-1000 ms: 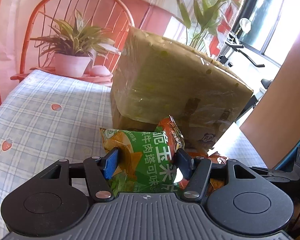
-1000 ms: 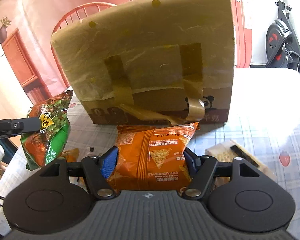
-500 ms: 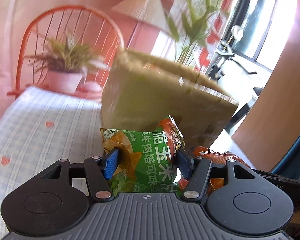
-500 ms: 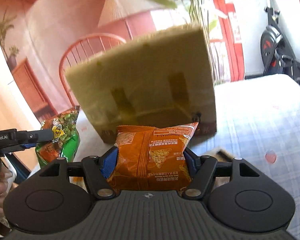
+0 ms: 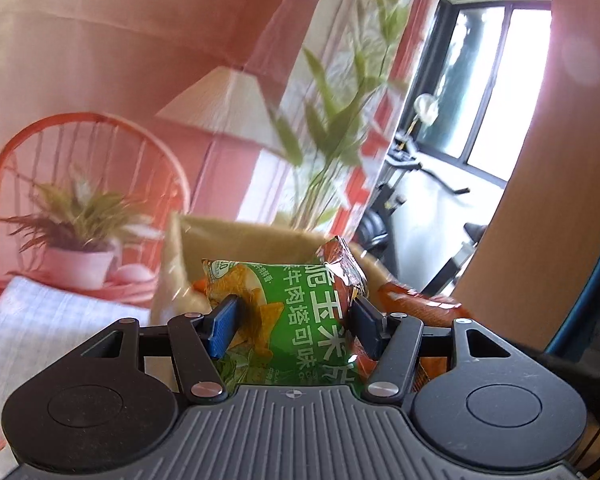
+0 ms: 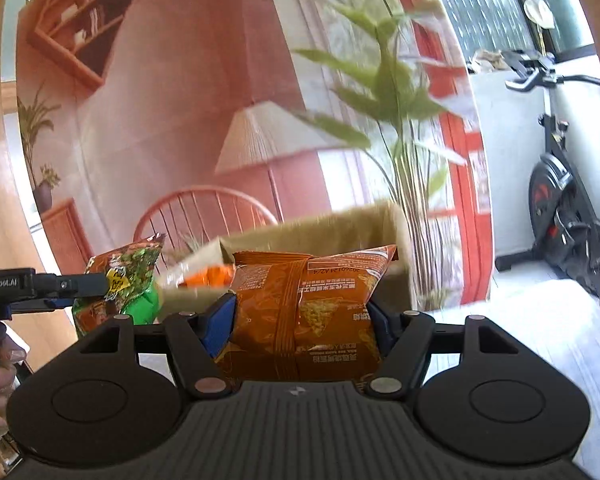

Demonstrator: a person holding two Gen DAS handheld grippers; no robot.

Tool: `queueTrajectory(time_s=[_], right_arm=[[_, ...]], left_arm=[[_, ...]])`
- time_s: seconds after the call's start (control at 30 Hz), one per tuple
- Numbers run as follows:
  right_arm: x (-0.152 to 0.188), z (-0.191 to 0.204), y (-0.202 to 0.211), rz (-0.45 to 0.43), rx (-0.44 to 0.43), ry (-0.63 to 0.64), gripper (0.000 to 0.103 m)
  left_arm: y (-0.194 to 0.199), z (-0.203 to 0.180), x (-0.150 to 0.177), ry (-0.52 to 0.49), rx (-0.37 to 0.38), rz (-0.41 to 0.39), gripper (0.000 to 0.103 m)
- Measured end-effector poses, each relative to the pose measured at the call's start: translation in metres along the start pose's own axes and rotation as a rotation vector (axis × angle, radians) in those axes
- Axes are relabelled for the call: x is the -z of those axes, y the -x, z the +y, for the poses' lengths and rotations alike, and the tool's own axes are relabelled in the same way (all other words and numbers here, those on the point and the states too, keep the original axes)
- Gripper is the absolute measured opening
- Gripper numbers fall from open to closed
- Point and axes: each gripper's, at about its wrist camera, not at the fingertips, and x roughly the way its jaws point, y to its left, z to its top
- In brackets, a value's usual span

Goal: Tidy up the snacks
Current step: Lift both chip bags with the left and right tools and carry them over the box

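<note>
My left gripper (image 5: 294,322) is shut on a green corn-chip bag (image 5: 296,320) and holds it up level with the top of the taped cardboard box (image 5: 236,240). My right gripper (image 6: 302,322) is shut on an orange chip bag (image 6: 308,312), also raised to the rim of the box (image 6: 340,224). The box is open at the top and something orange shows inside (image 6: 210,276). In the right wrist view the left gripper (image 6: 72,286) with the green bag (image 6: 128,280) is at the left. In the left wrist view the orange bag (image 5: 420,304) shows at the right.
The box stands on a checked tablecloth (image 5: 40,320). A potted plant (image 5: 80,232) and an orange chair (image 5: 80,152) stand behind the table on the left. A tall plant (image 6: 400,120) rises behind the box. An exercise bike (image 6: 560,200) stands at the right.
Both grippers have risen with their bags from the foot of the box to its top rim. The box's open top has come into view.
</note>
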Motion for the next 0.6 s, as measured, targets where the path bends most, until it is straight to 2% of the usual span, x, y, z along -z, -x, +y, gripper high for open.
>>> queueTrajectory(time_s=[0.1, 0.2, 0.33, 0.6], right_arm=[[-0.013, 0.003, -0.010, -0.024, 0.004, 0.039, 0.069], [-0.024, 0.003, -0.024, -0.036, 0.013, 0.075, 0.069], [-0.037, -0.002, -0.055, -0.028, 0.017, 0.090, 0.069], [-0.052, -0.013, -0.112, -0.014, 0.059, 0.110, 0.069]], left_arm=[[-0.015, -0.005, -0.020, -0.012, 0.022, -0.012, 0.063], [-0.037, -0.011, -0.037, -0.050, 0.013, -0.019, 0.063], [-0.074, -0.008, -0.058, -0.053, 0.012, 0.014, 0.063], [-0.148, 0.011, -0.074, -0.102, -0.084, 0.110, 0.063]])
